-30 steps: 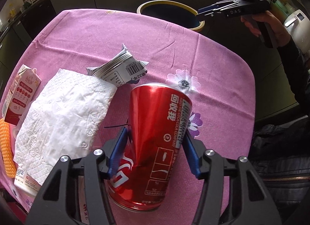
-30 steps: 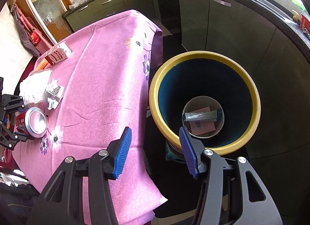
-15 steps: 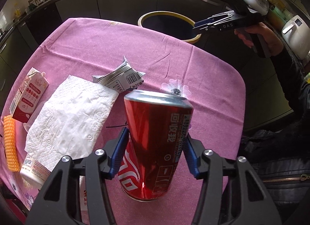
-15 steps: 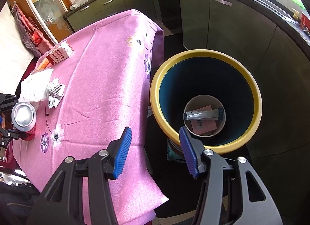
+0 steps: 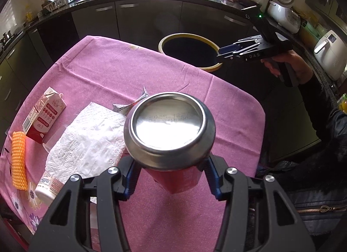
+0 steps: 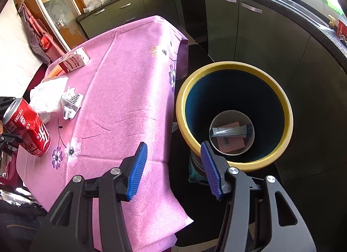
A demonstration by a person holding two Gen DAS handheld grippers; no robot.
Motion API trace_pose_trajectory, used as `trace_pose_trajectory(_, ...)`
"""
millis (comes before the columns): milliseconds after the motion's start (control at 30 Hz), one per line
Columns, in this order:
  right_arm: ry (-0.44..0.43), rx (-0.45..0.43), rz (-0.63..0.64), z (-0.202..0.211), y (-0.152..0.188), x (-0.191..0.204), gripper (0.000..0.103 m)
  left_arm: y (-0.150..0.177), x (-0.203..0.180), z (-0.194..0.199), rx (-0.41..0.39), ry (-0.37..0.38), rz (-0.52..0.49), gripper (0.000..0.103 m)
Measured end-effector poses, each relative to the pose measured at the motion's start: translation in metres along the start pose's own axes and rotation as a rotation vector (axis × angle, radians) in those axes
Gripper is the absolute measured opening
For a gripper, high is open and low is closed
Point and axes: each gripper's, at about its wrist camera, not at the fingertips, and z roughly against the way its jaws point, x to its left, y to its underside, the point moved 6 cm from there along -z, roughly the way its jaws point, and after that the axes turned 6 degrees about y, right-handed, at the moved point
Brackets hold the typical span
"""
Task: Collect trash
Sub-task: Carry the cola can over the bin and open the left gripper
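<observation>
- The left tongs (image 5: 171,178) grip the red can (image 5: 170,137) between their blue pads, holding it clear above the pink-clothed bench (image 5: 173,83). The pads meet its lower body, mostly hidden behind the can's wide silver end.
- One can only. Its long axis runs roughly along the tongs' pointing line, silver end turned toward the left wrist camera, so little of the red wall shows there. From the right wrist view it leans, silver end up and to the left, lower rim near the purple flowers on the cloth.
- The right tongs (image 6: 173,165) stand open with nothing between the pads, held past the bench's edge by a hand (image 5: 288,65), above the near rim of the bin (image 6: 234,113).
- On the bench left of the can lie one white paper napkin (image 5: 86,139), one small white bottle (image 5: 48,186) half under it, one orange foam net (image 5: 19,158) and one red-and-white carton (image 5: 44,115) lying on its side.
- One crumpled silver wrapper (image 6: 71,104) sits just beyond the napkin; in the left view the can hides most of it.
- Farther off stands one yellow-rimmed bin, dark blue inside. At its bottom are a silver packet and a pink paper; their print is too small to read.
- Dark cabinets curve behind; items on the far counter are too small to tell apart.
</observation>
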Motion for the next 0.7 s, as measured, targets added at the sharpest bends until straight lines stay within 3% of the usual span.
trace_pose_trajectory(433,-0.004,-0.041,-0.005,0.022,0.006,-0.003,0.051,-0.028,0.001,0.008,-0.050,-0.001,0.021,0.050)
trace_pose_trajectory(700,0.021,-0.085,-0.039,0.045,0.013,-0.032,0.051,-0.082,-0.010,0.002,-0.065,0.023,-0.008,0.050)
